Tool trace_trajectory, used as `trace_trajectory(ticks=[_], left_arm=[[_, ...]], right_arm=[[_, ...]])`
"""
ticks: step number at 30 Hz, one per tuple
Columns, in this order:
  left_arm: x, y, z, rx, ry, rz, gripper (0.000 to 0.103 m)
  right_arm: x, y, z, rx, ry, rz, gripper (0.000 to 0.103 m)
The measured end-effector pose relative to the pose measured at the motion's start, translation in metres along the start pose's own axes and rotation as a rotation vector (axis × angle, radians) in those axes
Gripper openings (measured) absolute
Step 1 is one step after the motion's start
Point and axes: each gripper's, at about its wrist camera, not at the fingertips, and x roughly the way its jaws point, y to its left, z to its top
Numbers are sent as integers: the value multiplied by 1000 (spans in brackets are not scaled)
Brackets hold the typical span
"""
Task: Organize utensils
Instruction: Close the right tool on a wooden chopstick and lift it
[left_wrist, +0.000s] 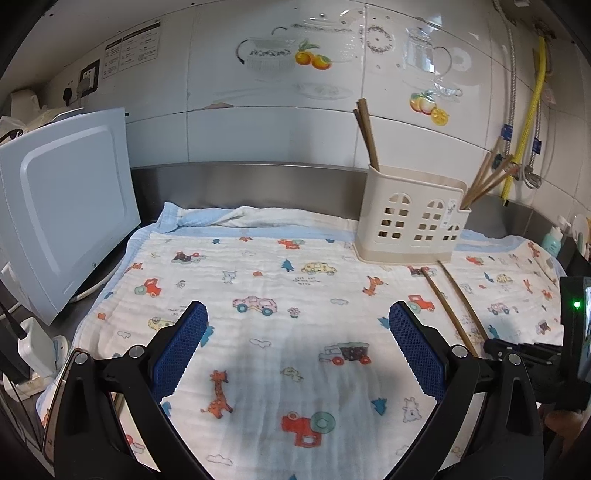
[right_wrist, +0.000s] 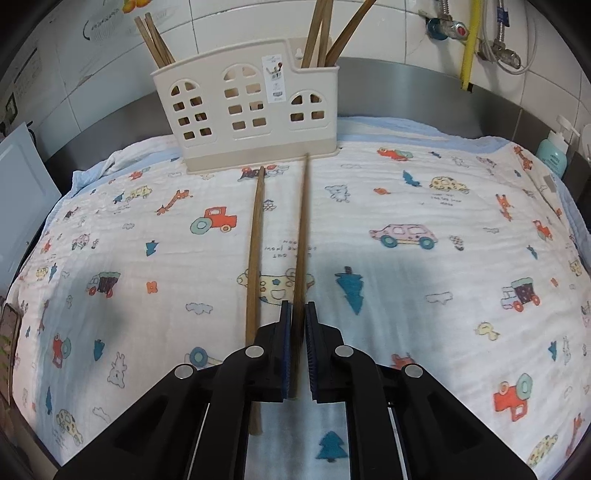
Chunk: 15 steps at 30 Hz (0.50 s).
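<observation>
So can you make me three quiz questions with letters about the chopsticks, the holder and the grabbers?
1. Where is the holder?
A. On the cloth by the wall
B. On the floor
C. In a sink

2. How many chopsticks lie on the cloth?
A. Five
B. Two
C. None

3. What is the right gripper doing?
A. Wide open, nothing near
B. Holding a spoon
C. Shut on a chopstick

Answers:
1 A, it stands at the cloth's far edge.
2 B, a left chopstick and a right chopstick lie side by side.
3 C, its jaws pinch the right chopstick.
</observation>
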Motion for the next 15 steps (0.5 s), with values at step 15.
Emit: trace_trajectory(ticks=[15], left_arm=[[1,-69,-21,79,88,-110,98]], right_arm=[[-54,-37,2,-6,-128,31,6]])
